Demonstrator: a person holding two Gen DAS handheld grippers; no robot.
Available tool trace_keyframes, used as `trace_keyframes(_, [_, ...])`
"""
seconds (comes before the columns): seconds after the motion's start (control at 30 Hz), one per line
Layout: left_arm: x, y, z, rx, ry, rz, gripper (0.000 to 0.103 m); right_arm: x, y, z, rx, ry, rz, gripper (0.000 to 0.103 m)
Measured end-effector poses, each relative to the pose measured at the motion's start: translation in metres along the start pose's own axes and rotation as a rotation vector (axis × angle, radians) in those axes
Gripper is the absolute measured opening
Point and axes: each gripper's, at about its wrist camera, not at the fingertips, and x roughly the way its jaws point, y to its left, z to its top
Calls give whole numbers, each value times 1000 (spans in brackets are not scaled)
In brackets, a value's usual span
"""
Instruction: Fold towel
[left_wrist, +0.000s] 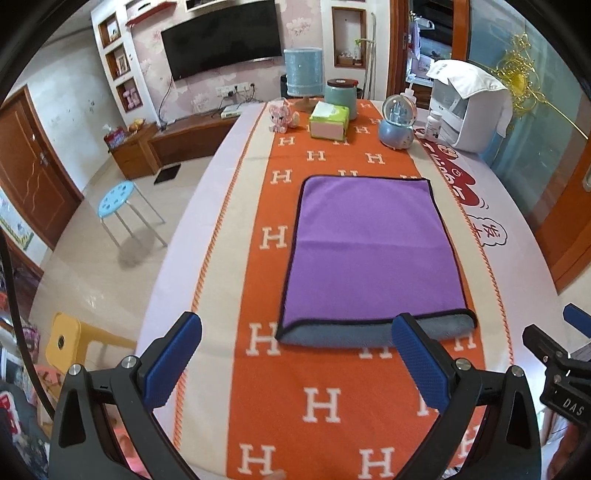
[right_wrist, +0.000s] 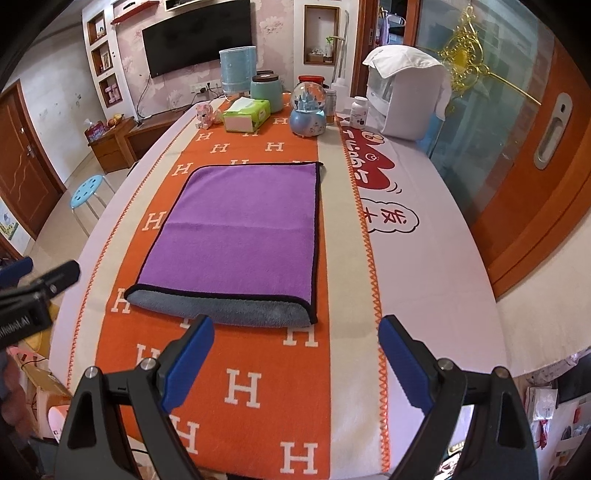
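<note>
A purple towel (left_wrist: 373, 247) with black edging lies flat on the orange H-patterned runner (left_wrist: 325, 402); its grey underside shows along the near edge. It also shows in the right wrist view (right_wrist: 243, 236). My left gripper (left_wrist: 297, 332) is open and empty, hovering just short of the towel's near edge. My right gripper (right_wrist: 295, 336) is open and empty, near the towel's near right corner. Each gripper's body shows at the edge of the other's view.
At the table's far end stand a tissue pack (left_wrist: 328, 120), a snow globe (left_wrist: 397, 123), a teal jar (left_wrist: 341, 98), a pink toy (left_wrist: 282, 116) and a white appliance (left_wrist: 469, 107). A blue stool (left_wrist: 118, 197) stands on the floor left.
</note>
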Motion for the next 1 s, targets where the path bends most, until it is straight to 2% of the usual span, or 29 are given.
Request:
trace_keyframes(0.13, [12,4,7,40,-16,20,102,16,-4,4,-13,21,18,82])
trace_keyframes(0.27, [37,9,10,69,30,1,102,33,-10,6,-13,46,46,79])
trace_keyframes(0.53, [91,13,-4,205,112,-122,102,75,-19,2,-51,91,86,77])
trace_keyframes(0.6, [104,16,-7,224,133,-150,102,85,-20,0,-67,106,95,70])
trace_keyframes(0.73, [128,22,-12,226,177,-210,101,103,-23,0,-85,135,129,64])
trace_keyframes(0.87, [151,30,-16,212,224,-255,97,120,-25,0,-120,165,173,60])
trace_keyframes(1.0, [166,30,-18,243,252,-304,90,137,-26,0,-161,199,187,54])
